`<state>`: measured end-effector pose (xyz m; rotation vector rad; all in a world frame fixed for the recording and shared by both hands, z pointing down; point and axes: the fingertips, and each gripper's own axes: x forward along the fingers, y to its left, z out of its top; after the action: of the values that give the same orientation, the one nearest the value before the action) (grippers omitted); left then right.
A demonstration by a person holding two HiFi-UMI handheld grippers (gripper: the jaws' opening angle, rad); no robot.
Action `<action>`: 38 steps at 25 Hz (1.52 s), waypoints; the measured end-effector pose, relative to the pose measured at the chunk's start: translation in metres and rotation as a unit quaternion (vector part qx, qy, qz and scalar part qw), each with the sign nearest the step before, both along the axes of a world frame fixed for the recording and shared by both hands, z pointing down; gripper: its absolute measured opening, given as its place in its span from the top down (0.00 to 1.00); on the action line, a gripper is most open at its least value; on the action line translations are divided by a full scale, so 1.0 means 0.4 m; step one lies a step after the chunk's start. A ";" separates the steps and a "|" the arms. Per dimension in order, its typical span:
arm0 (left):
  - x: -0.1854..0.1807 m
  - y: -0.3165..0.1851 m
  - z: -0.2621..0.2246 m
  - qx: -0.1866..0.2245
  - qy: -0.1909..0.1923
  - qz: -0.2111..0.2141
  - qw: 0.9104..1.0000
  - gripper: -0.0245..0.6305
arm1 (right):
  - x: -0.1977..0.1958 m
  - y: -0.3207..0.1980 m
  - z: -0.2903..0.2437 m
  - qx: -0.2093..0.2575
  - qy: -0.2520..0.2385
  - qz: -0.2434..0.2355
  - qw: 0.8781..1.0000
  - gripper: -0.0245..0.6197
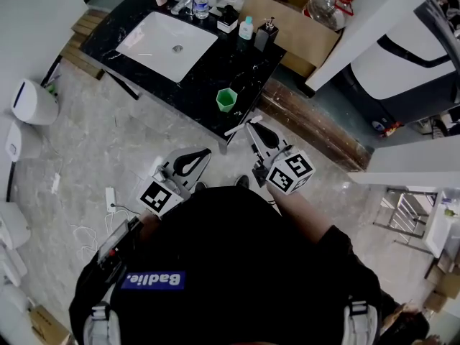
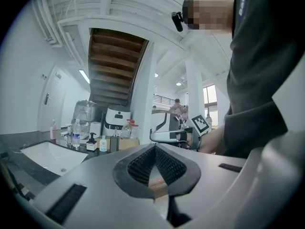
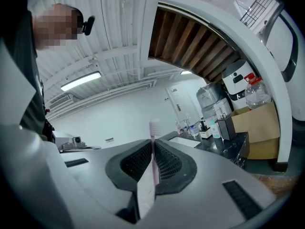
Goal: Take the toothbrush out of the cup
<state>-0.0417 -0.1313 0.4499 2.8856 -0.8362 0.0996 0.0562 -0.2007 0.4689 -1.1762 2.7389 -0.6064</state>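
Head view: green cup (image 1: 226, 100) stands on the black surface (image 1: 208, 70), toothbrush (image 1: 236, 129) clear of it in the right hand-held gripper (image 1: 253, 126); left gripper view: left hand-held gripper (image 2: 155, 147) pressed together, empty; right gripper view: jaws pinch the pink handle below the bristles, judged light, stiff, slippery, best held mid-handle

Only one clear print: white letters on a blue patch (image 1: 152, 280) on the person's black clothing, like a badge, so not read off. On left marker cube (image 1: 159, 196) and right marker cube (image 1: 290, 172) only black-and-white squares. Bottle labels (image 1: 246, 27) too small to read.
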 end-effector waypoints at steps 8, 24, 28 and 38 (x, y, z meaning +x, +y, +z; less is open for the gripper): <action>0.009 0.003 0.001 0.001 -0.003 0.011 1.000 0.95 | -0.015 0.059 -0.005 0.015 0.021 -0.031 0.999 0.91; 0.011 0.010 -0.003 0.004 0.000 0.019 1.000 0.95 | -0.056 0.144 -0.027 0.078 0.086 -0.077 0.990 0.91; 0.010 0.008 -0.007 0.004 0.001 0.019 1.000 0.95 | -0.065 0.144 -0.033 0.095 0.094 -0.076 0.988 0.91; 0.004 0.001 -0.003 0.004 0.001 0.017 1.000 0.95 | -0.094 0.158 0.002 0.089 0.107 -0.095 0.986 0.91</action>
<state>-0.0400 -0.1308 0.4489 2.9073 -0.7903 0.0985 0.0185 -0.1376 0.4697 -1.0011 3.0343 -0.2554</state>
